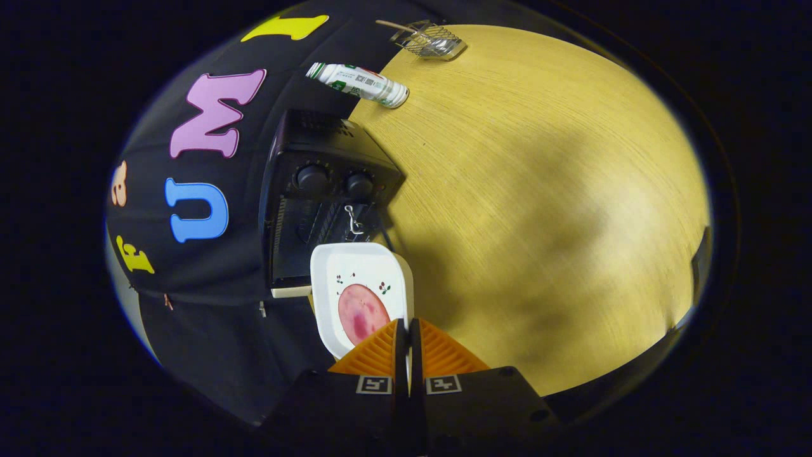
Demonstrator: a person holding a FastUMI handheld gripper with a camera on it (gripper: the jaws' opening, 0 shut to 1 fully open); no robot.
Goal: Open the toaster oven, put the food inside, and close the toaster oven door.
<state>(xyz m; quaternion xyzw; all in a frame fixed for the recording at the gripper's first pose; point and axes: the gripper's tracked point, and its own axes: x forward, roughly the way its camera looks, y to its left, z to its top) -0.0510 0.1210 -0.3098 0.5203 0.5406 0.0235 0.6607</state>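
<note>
Plate (355,279) before toaster oven (317,190)

Dim, fisheye-warped edges; soft shadows across table (539,190).

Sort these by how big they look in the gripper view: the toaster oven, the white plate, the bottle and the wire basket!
1. Toaster oven.
2. White plate, gripped at its rim by the gripper, so nearness enlarges it.
3. Bottle and wire basket: similar, both far off, so unranked.
</note>
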